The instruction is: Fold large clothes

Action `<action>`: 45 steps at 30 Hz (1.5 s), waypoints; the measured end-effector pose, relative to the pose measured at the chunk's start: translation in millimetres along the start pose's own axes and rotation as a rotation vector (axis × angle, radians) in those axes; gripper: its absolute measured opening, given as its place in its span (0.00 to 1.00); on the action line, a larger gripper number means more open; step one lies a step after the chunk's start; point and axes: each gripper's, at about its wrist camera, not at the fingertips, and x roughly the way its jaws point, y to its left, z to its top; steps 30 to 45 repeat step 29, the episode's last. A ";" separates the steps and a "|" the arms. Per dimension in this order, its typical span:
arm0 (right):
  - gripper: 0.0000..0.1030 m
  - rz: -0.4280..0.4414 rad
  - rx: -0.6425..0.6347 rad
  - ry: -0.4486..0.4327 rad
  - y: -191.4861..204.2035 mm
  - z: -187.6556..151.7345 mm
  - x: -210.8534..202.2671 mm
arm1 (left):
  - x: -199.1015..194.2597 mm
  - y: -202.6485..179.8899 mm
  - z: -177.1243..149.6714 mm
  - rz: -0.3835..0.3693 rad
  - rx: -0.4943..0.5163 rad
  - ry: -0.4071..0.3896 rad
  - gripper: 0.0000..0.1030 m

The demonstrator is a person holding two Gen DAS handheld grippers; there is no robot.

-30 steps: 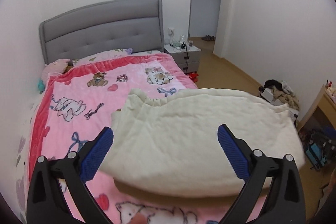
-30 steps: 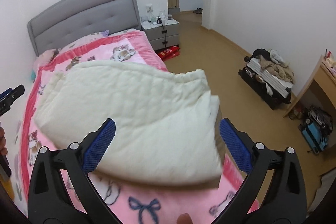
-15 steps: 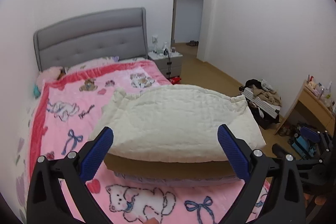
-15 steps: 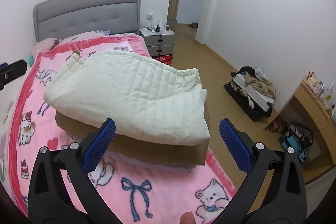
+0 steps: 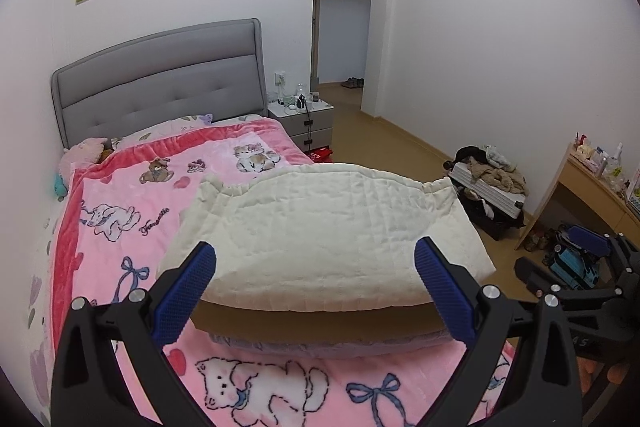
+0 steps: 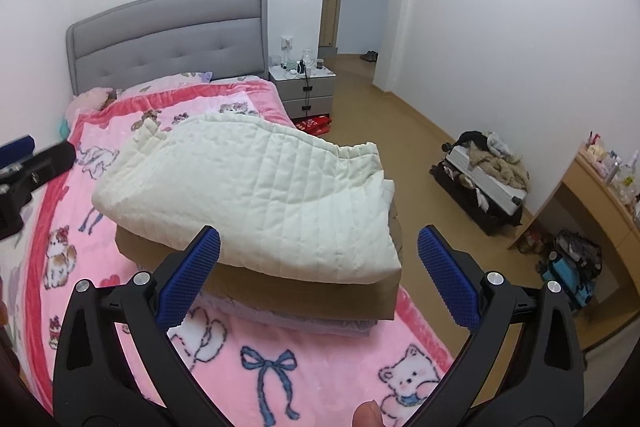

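Both your tools hang wide open, left tool (image 5: 316, 291) and right tool (image 6: 319, 277), above the folded cream quilted garment (image 6: 256, 191) stacked on the bed (image 6: 280, 367).

The quilt (image 5: 328, 227) lies folded on top of a stack (image 6: 304, 291) of other folded pieces, which rests on the blanket (image 5: 120, 195) covering the bed (image 6: 120, 307), toward its foot and right edge. The headboard (image 5: 160, 79) stands behind, against the wall, with pillows (image 5: 84, 151) just before it. A nightstand (image 5: 304, 119) sits right of the bed's head, beside the doorway (image 5: 344, 19). On the floor (image 6: 400, 131) well right of the bed lies a suitcase (image 6: 480, 183) with clothes (image 6: 496, 163) on it; a table (image 6: 600, 195) stands nearer, further right. The left claw (image 5: 316, 287) and right claw (image 6: 320, 275) hang before the stack, apart from it.
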 end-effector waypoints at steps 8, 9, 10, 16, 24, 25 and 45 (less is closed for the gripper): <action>0.92 0.003 0.029 -0.009 0.2 0.7 0.1 | 6.4 -2.3 -0.3 -0.005 0.015 0.004 0.95; 0.92 0.005 0.032 -0.009 0.4 0.6 0.0 | 7.3 -2.8 -0.1 -0.008 0.017 0.006 0.95; 0.92 0.007 0.034 -0.009 0.6 1.2 0.5 | 8.0 -3.3 0.4 -0.006 0.018 0.006 0.95; 0.92 0.018 0.036 -0.004 5.0 2.4 2.6 | 10.1 -2.3 1.7 -0.008 0.015 0.005 0.95; 0.92 0.032 0.027 -0.004 10.5 3.2 4.0 | 9.7 2.0 2.7 -0.004 0.007 0.002 0.95; 0.92 0.035 0.028 -0.004 10.7 3.4 3.7 | 9.9 3.2 3.0 -0.004 0.001 0.005 0.95; 0.92 0.043 0.032 -0.006 10.8 4.3 2.5 | 11.4 7.3 4.1 -0.014 -0.023 0.015 0.95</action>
